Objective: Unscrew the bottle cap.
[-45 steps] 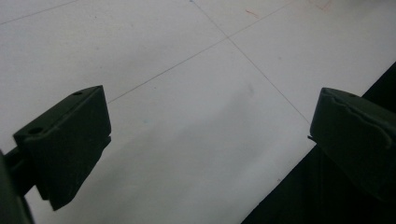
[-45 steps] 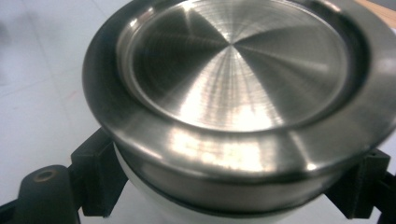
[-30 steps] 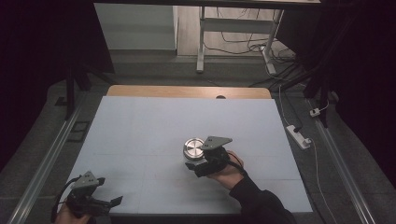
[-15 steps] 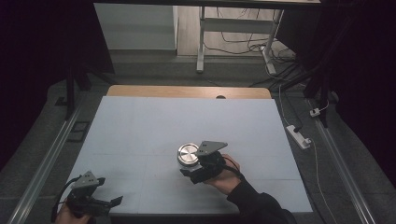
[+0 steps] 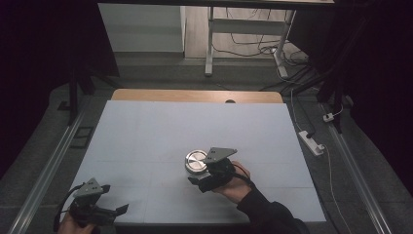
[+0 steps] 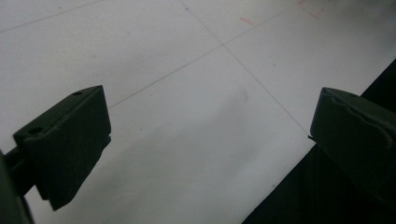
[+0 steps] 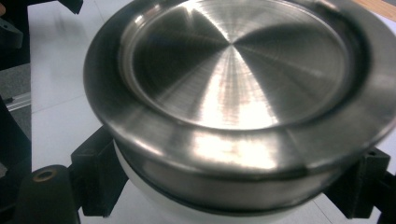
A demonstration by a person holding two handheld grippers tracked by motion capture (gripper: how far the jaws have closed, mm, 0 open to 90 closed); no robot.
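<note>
A round container (image 5: 196,159) with a shiny steel lid (image 7: 233,70) and a white body (image 7: 154,186) sits a little right of the middle of the white table top (image 5: 146,131). My right gripper (image 5: 199,171) reaches it from the near right side. Its black fingers (image 7: 95,172) press on the white body just under the lid's rim, one on each side. My left gripper (image 5: 114,214) hovers at the near left corner of the table, open, with nothing between its fingers (image 6: 70,144) but bare white surface and the table's front edge.
A wooden strip (image 5: 195,95) runs along the table's far edge. On the grey floor to the right lies a white power strip (image 5: 311,142) with a cable. Metal rails (image 5: 44,180) flank the table on both sides.
The right gripper and the container in it have shifted slightly nearer and to the left. The left gripper has stayed put.
</note>
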